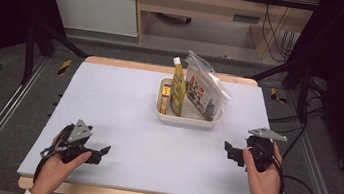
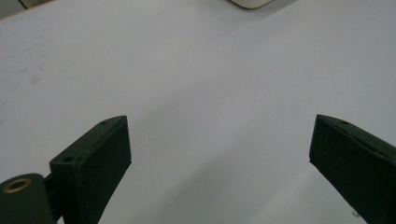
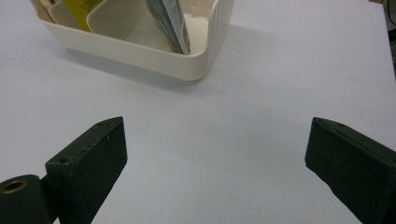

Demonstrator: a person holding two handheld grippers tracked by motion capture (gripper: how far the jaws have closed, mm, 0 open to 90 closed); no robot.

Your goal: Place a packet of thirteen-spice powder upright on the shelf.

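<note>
I saw a cream bin (image 1: 187, 118) toward the table's far middle, holding a small yellow box (image 1: 164, 99), an upright yellow pouch (image 1: 177, 87), and a clear bag (image 1: 206, 89) leaning right.

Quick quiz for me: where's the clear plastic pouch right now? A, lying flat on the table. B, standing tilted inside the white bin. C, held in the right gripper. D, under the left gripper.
B: the clear pouch stands leaning inside the white bin, next to the yellow bottle, while the left gripper and right gripper are both open and hold nothing.
</note>
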